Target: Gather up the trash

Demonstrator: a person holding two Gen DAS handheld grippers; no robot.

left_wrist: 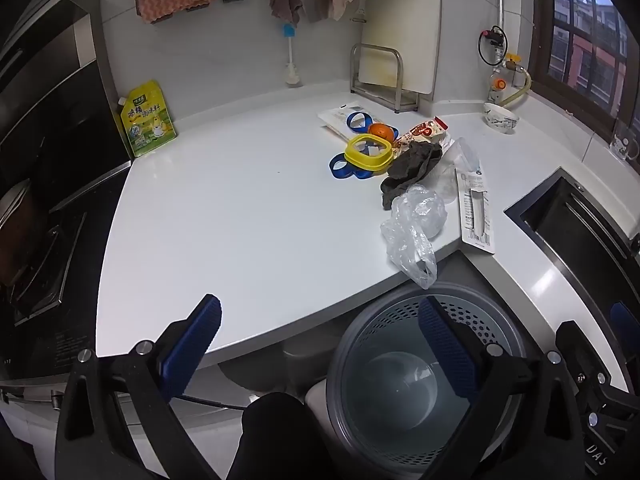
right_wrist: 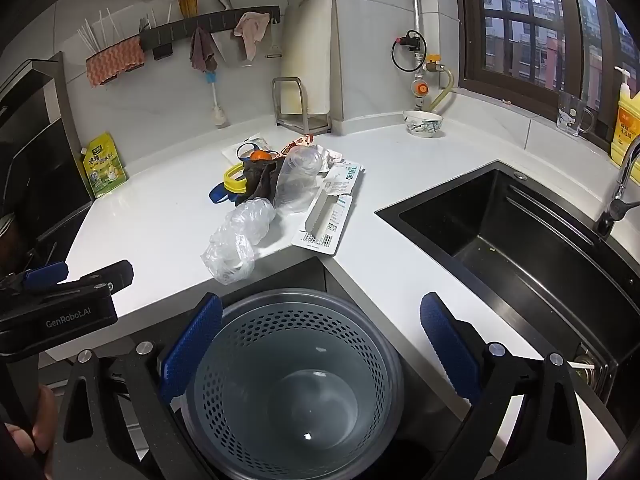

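A heap of trash lies on the white counter: a crumpled clear plastic bag hanging over the edge, a dark rag, a clear plastic cup, white card packaging, a snack wrapper, an orange, a yellow ring and blue rings. A grey perforated bin stands on the floor below the counter corner. My left gripper and right gripper both hang open and hold nothing, back from the heap.
A black sink is sunk into the counter at the right, with a tap. A yellow pouch, a cutting-board rack, a bowl, a glass mug and a yellow bottle stand along the wall. A stove lies left.
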